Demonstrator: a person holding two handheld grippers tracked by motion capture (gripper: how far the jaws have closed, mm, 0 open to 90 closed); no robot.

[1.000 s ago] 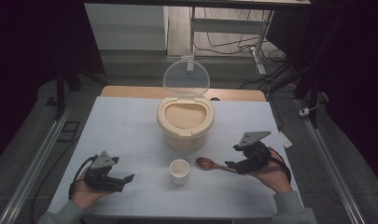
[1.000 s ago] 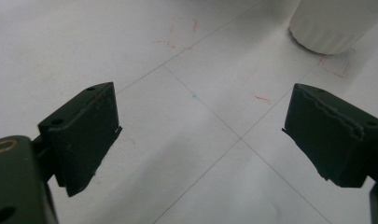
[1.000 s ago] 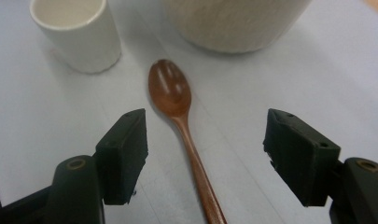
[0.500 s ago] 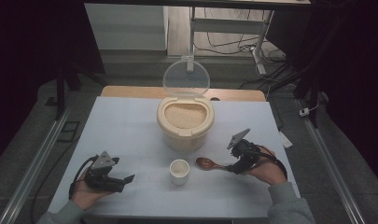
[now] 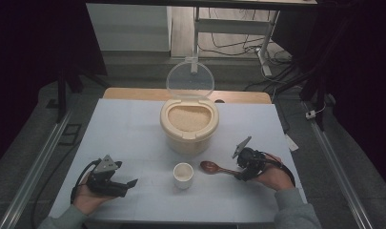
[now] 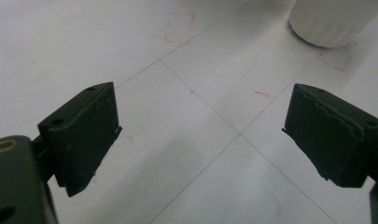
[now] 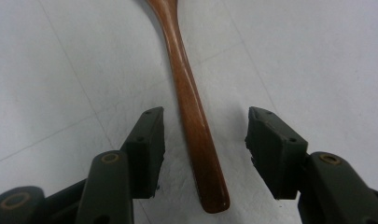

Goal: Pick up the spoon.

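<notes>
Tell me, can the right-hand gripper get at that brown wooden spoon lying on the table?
Probably yes: the right gripper already straddles the brown wooden spoon handle; its jaws have been closing with gaps left on both sides, and nothing blocks them.

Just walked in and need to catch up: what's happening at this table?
A person holds a hand-held gripper in each hand. The right hand-held gripper straddles the wooden spoon's handle on the table, its jaws just closing but not yet pressing. The left hand-held gripper rests open. A small cup stands before an open rice container.
</notes>
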